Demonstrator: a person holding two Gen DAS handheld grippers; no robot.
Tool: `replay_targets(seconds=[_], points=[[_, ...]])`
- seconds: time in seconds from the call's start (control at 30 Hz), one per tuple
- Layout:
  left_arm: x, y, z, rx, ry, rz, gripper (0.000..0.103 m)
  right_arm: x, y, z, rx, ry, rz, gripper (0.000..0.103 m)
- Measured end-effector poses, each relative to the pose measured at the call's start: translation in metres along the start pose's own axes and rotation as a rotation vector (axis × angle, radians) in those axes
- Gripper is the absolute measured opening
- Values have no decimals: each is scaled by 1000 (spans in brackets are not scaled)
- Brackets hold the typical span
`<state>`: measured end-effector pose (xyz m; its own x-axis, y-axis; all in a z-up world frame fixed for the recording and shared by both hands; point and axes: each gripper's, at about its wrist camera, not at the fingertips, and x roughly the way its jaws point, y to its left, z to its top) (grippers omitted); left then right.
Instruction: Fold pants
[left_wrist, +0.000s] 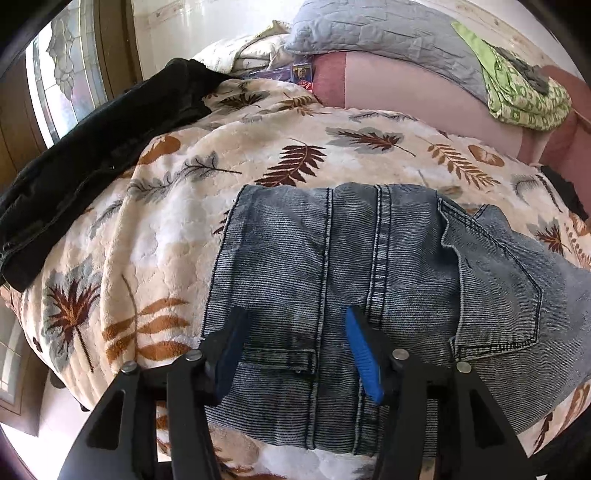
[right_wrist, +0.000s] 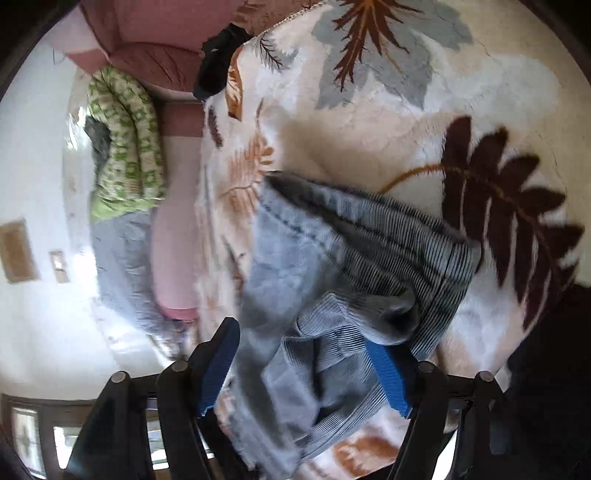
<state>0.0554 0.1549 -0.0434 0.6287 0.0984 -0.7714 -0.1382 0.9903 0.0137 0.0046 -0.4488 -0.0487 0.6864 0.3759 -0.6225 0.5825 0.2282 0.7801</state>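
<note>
Grey-blue denim pants (left_wrist: 369, 266) lie on a cream blanket with a leaf print (left_wrist: 177, 206), waistband and back pocket toward me. My left gripper (left_wrist: 295, 321) is open, its blue pads just above the waistband on either side of a belt loop. In the right wrist view a bunched part of the pants (right_wrist: 332, 295) lies between the blue pads of my right gripper (right_wrist: 303, 339), whose jaws stand wide apart. The view is blurred by motion.
A black garment (left_wrist: 92, 147) lies at the blanket's left edge. A grey quilted pillow (left_wrist: 388, 40) and a green patterned cloth (left_wrist: 517, 88) rest on the pink bed behind. A dark item (right_wrist: 218, 62) sits at the blanket's far edge.
</note>
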Motion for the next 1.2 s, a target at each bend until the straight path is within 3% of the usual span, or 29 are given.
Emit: replay_targets(seconds=[0.03, 0.07, 0.1, 0.17, 0.27, 0.33, 0.37, 0.4, 0.43, 0.53, 0.7, 0.73, 0.83, 0.9, 0.93, 1.0, 1.1, 1.2], points=[[1, 1, 1, -5, 3, -7, 58, 0, 5, 0, -43, 0, -40, 55], [2, 4, 0, -12, 5, -13, 61, -1, 13, 0, -100, -3, -66, 25], [3, 5, 0, -17, 5, -14, 62, -6, 23, -1, -165, -19, -97, 14], [4, 8, 0, -30, 6, -26, 63, -23, 45, 0, -284, -71, -128, 7], [4, 9, 0, -37, 5, -29, 64, -54, 75, -3, -408, -143, -135, 8], [3, 8, 0, -37, 3, -23, 64, -60, 71, -2, -319, -50, -42, 14], [3, 8, -1, -39, 2, -21, 64, -59, 65, -5, -255, -6, -12, 45], [3, 8, -1, -41, 2, -21, 64, -55, 55, -9, -183, 37, 8, 94], [3, 8, 0, -44, 2, -20, 64, -52, 44, -14, -112, 55, 21, 103], [3, 8, 0, -47, 3, -19, 64, -35, 22, -26, 14, 88, 69, 103], [3, 8, 0, -48, 1, -20, 64, -7, 10, -15, 110, 40, 70, 101], [3, 8, 0, -47, 1, -19, 64, -2, 13, -10, 93, 25, 53, 99], [3, 7, 0, -41, -5, -13, 65, 14, 14, 1, 56, 39, -26, 75], [3, 6, 1, -33, -11, -5, 65, 17, 9, 3, 18, 48, -82, 44], [3, 5, 1, -31, -12, -1, 65, 16, 8, 3, 0, 51, -96, 38], [3, 5, 0, -29, -15, 4, 66, 6, 19, 1, -108, 23, -133, 9], [4, 5, 1, -30, -15, 9, 66, -15, 48, -2, -266, -49, -178, 8], [5, 4, 2, -32, -15, 14, 67, -49, 87, -8, -439, -186, -203, 8]])
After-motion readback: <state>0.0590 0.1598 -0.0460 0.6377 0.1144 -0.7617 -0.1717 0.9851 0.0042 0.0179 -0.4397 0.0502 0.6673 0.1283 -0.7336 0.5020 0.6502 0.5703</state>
